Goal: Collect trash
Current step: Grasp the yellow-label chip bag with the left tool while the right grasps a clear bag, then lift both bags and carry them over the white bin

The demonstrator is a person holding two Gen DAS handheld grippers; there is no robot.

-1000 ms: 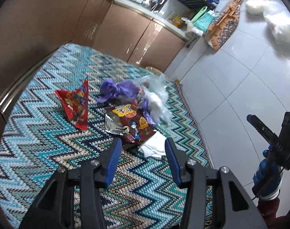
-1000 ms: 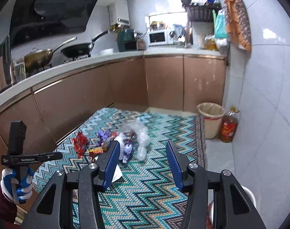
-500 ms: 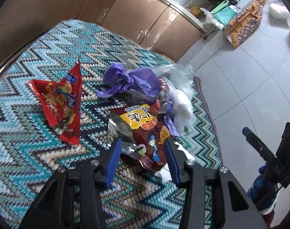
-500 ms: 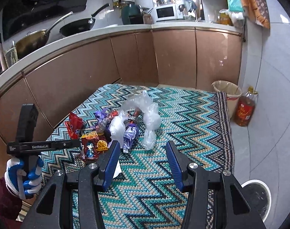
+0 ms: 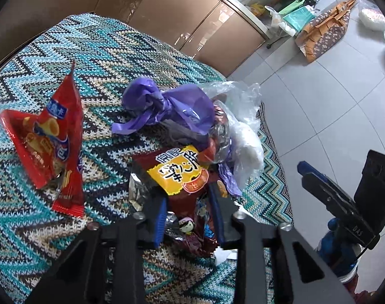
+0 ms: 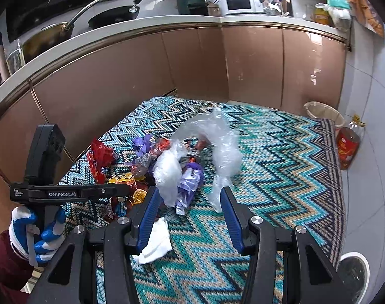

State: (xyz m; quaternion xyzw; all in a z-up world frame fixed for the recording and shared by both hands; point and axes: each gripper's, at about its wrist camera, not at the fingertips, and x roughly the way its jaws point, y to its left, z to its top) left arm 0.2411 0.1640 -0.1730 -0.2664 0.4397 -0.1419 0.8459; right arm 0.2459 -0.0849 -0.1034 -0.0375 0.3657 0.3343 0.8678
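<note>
A pile of trash lies on a zigzag rug [image 5: 103,50]. It holds a dark red snack wrapper with a yellow label [image 5: 178,172], a purple bag [image 5: 172,106], clear plastic bags [image 6: 217,139] and a red chip bag [image 5: 50,139]. My left gripper [image 5: 188,204] is open, its jaws either side of the dark red wrapper's near end. My right gripper [image 6: 189,202] is open above the rug, just short of the clear and purple bags. A white tissue [image 6: 157,240] lies by its left finger.
Brown kitchen cabinets [image 6: 141,76] border the rug at the left and back. A lined waste bin [image 6: 324,114] and an oil bottle [image 6: 348,144] stand at the rug's far right corner. A floor drain [image 6: 354,271] sits at the right. White tile floor [image 5: 319,101] lies beyond the rug.
My left gripper has moved forward and down onto the pile and its jaws have narrowed around the dark red wrapper. My right gripper has moved closer to the pile.
</note>
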